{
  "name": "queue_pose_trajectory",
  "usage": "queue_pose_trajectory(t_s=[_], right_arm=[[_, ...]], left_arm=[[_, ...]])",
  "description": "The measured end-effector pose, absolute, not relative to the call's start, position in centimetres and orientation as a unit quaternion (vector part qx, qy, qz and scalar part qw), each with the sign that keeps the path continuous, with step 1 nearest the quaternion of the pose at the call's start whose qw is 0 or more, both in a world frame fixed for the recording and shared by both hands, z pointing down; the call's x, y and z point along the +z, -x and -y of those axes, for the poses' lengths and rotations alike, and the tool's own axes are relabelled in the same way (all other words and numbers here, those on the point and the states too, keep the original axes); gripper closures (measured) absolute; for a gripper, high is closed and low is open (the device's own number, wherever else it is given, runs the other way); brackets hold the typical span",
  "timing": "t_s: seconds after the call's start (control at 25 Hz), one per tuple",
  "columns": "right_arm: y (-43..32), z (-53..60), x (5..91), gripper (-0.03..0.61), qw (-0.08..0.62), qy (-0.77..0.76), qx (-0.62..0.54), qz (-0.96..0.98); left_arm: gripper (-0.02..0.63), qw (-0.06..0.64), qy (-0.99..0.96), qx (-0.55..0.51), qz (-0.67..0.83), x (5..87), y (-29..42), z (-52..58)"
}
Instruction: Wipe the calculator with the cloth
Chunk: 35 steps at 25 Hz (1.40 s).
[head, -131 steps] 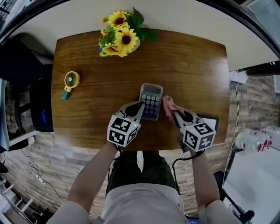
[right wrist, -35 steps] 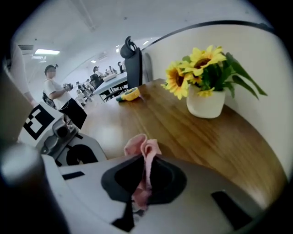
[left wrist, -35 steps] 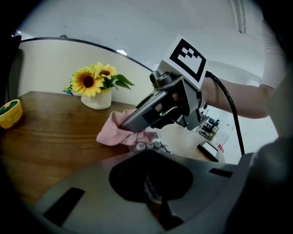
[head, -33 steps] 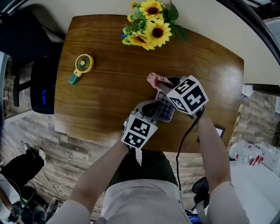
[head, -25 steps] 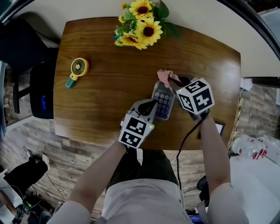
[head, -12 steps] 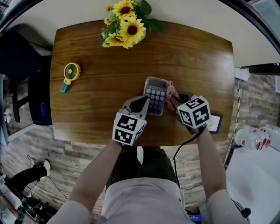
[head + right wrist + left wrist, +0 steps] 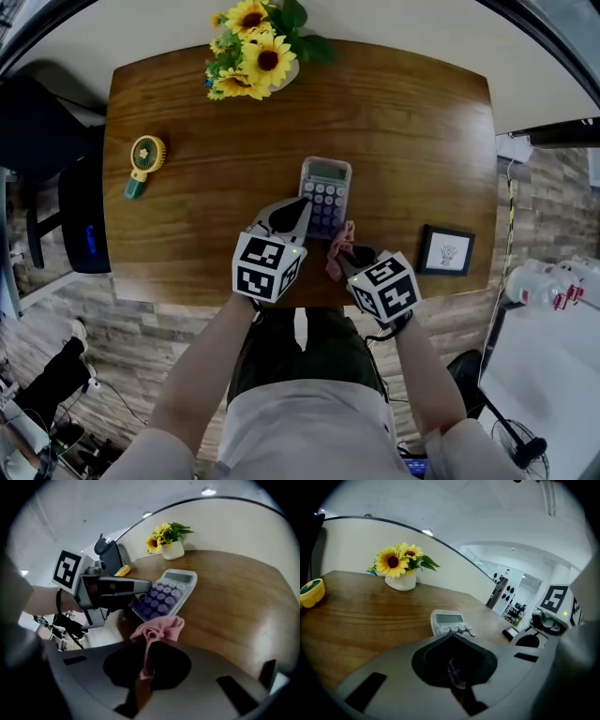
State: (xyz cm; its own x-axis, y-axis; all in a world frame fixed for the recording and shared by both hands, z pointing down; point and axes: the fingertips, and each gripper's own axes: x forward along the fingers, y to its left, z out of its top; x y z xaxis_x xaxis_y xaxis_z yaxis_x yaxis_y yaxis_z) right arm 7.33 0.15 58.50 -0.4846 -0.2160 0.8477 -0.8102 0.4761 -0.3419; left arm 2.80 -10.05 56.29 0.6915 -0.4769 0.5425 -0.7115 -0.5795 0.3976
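1. Calculator [image 7: 324, 192] lies mid-table [image 7: 412, 141], its long axis running away from the person.
2. Pink cloth [image 7: 337, 251], pinched in the right gripper's [image 7: 347, 262] closed jaws, sits just off its near right corner, so wiping likely means sweeping forward.
3. Left gripper [image 7: 302, 204], jaws together and empty, tips at the near-left edge.
4. Bare wood lies beyond; a picture frame [image 7: 446, 250] stands to the right.

The right claw [image 7: 352, 255] with the pink cloth [image 7: 335, 265] is no longer at the calculator's [image 7: 324, 192] far end by the screen. It has slid back along the right side and now sits at the near edge of the tabletop [image 7: 403, 141], with the cloth just off the calculator's near right corner. The small picture frame [image 7: 446, 250] now lies uncovered.
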Motion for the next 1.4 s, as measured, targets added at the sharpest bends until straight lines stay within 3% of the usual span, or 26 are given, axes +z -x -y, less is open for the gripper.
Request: queue_pose_trajectory(t_s=[0.52,0.72,0.96,1.4], right_arm=[[1.7,1.1,58.4,0.563,0.300,-0.283,0.388,0.824],[-2.7,0.0,58.7,0.563,0.295,-0.318,0.418,0.798],[-9.4,0.5,58.5,0.561,0.340,-0.370,0.392,0.771],[-13.7,9.3,58.7,0.561,0.325,-0.450,0.355,0.752]], left_arm=[[0.612,0.309,-0.869,0.191,0.337,56.4,-2.8,10.1],[0.612,0.311,-0.870,0.187,0.335,56.3,-2.8,10.0],[0.612,0.317,-0.869,0.185,0.331,56.3,-2.8,10.0],[0.612,0.311,-0.869,0.187,0.336,56.4,-2.9,10.1]])
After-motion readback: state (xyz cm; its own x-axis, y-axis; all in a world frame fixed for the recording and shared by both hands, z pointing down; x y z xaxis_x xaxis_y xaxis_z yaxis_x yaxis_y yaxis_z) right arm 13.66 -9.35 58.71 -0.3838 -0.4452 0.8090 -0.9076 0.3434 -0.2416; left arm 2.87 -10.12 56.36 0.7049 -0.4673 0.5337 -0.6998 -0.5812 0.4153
